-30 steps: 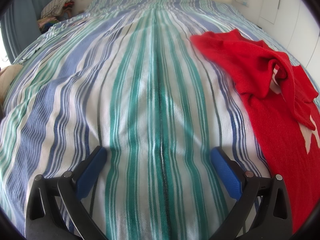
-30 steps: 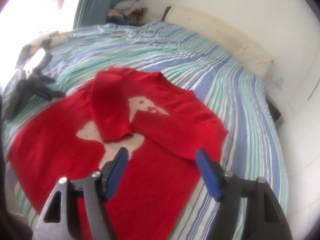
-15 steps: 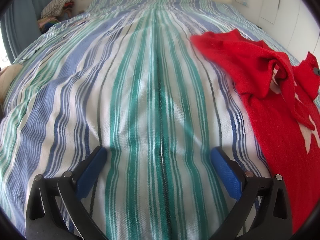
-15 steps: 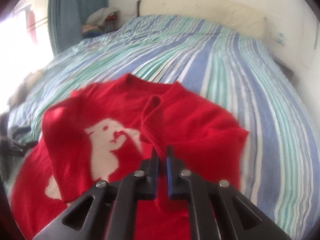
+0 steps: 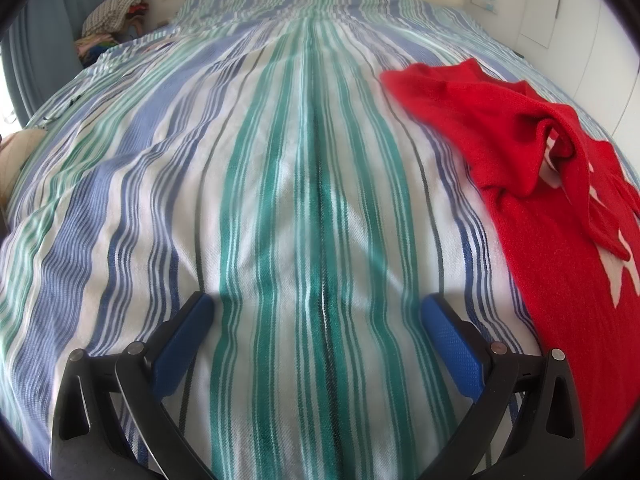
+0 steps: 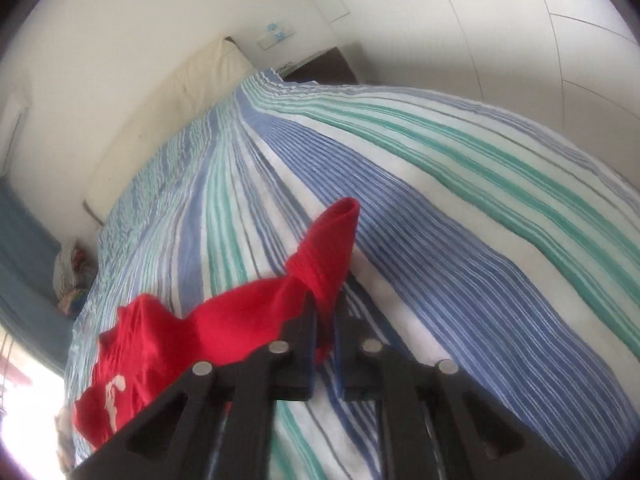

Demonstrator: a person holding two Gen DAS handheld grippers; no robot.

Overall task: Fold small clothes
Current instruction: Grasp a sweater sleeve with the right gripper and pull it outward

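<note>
The small red knitted sweater with a white figure on its front [image 5: 560, 248] lies on the right part of the bed, partly bunched, one sleeve [image 5: 596, 184] folded across its body. In the right wrist view the other sleeve of the sweater [image 6: 324, 264] is lifted off the bed; its open cuff sticks up beyond the fingertips, while the rest of the garment [image 6: 160, 336] hangs down to the left. The right tongs [image 6: 325, 320] are pinched narrow on that sleeve, red knit showing in the thin gap between the black fingers. The left tongs [image 5: 318, 316] stand wide, blue pads [image 5: 452, 344] far apart, holding nothing, low over bare cloth just left of the sweater. Under everything spreads the blue, green and white striped bedspread [image 5: 240, 200]. A cream padded headboard [image 6: 160, 120] lines the far wall, and a heap of mixed clothes [image 5: 112, 20] sits beside the bed's far left corner.
</note>
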